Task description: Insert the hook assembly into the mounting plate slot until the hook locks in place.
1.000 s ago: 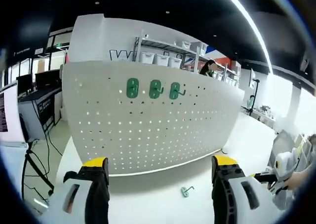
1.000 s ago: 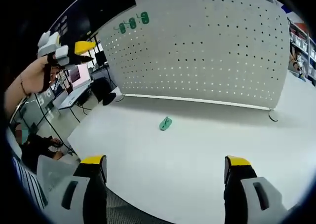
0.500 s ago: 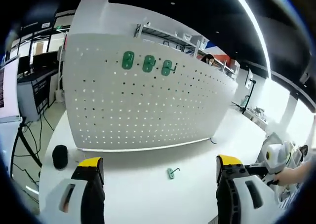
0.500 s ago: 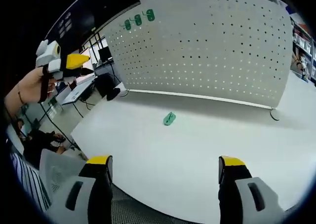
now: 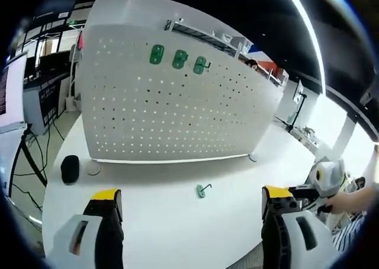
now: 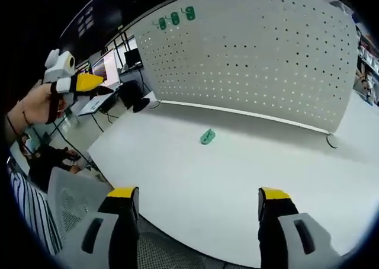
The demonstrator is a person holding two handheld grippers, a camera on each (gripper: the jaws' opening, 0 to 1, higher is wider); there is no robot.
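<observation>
I have both tools wide open and empty: the left gripper point(image 5: 186, 207) and the right gripper point(image 6: 198, 207) each hover above the white table point(image 5: 154, 221) with nothing between the jaws. The green hook assembly point(image 5: 203, 191) lies loose on the table in front of the white pegboard point(image 5: 172, 115), well apart from either gripper and not yet picked up. From the right side I see the same hook point(image 6: 207, 137) lying short of the board's foot.

The pegboard is my landmark. High on it, three green hooks point(image 5: 177, 58) are already mounted in a row, so the free slot is likely beside them. My worry is the pickup: the hook is small and flat on a smooth top, so a careless pinch could skate it toward the board or flip it. A skewed grip would then jam at the holes instead of locking.

Left of the board's foot sits a small black object point(image 5: 70, 169), with a thin cable at the right end point(image 5: 253, 158). Neither blocks my path.
</observation>
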